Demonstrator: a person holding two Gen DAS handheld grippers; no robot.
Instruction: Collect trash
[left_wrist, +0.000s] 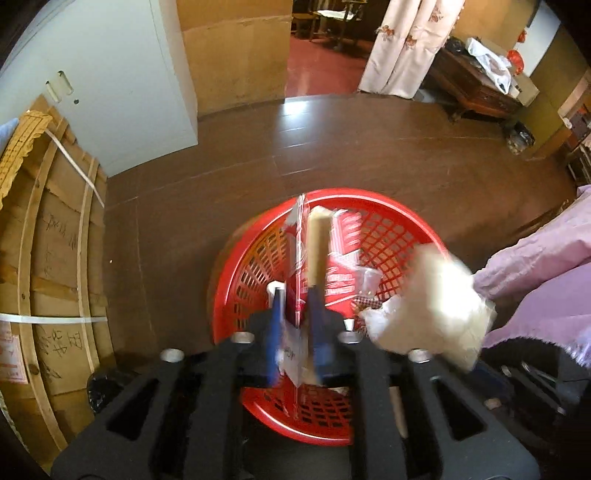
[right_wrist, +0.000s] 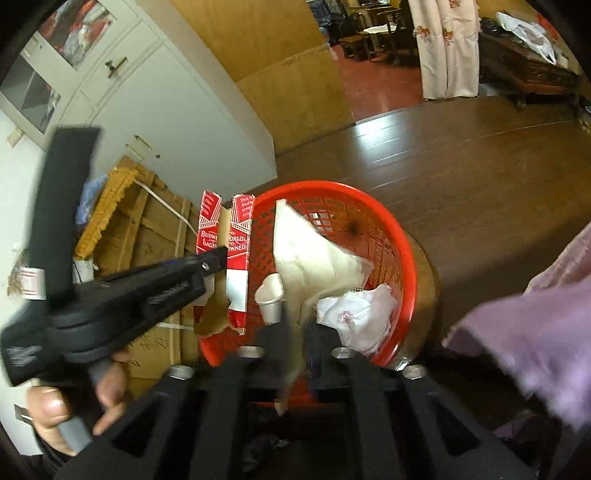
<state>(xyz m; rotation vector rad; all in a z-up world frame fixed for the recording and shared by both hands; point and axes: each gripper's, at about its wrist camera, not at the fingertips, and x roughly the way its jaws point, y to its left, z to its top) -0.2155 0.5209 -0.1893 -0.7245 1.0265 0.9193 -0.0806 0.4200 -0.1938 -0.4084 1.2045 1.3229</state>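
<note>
A red mesh basket (left_wrist: 399, 236) stands on the brown floor; it also shows in the right wrist view (right_wrist: 402, 258). My left gripper (left_wrist: 295, 314) is shut on a torn red-and-white beer carton (left_wrist: 301, 236), seen edge-on, above the basket; the carton (right_wrist: 238, 243) and the left gripper (right_wrist: 218, 258) also show in the right wrist view. My right gripper (right_wrist: 295, 325) is shut on a crumpled clear-and-cream plastic bag (right_wrist: 310, 251) over the basket; the bag (left_wrist: 432, 310) shows blurred in the left wrist view. The basket holds a white paper cup (right_wrist: 271, 299) and a crumpled white wrapper (right_wrist: 362, 317).
Cardboard and wooden slats (left_wrist: 55, 258) lean at the left against a white cabinet (left_wrist: 122, 81). A lilac sleeve (right_wrist: 524, 332) is at the right. A doorway to a red floor (left_wrist: 321, 62), a curtain (left_wrist: 410, 44) and a dark wooden sideboard (left_wrist: 476, 88) lie beyond.
</note>
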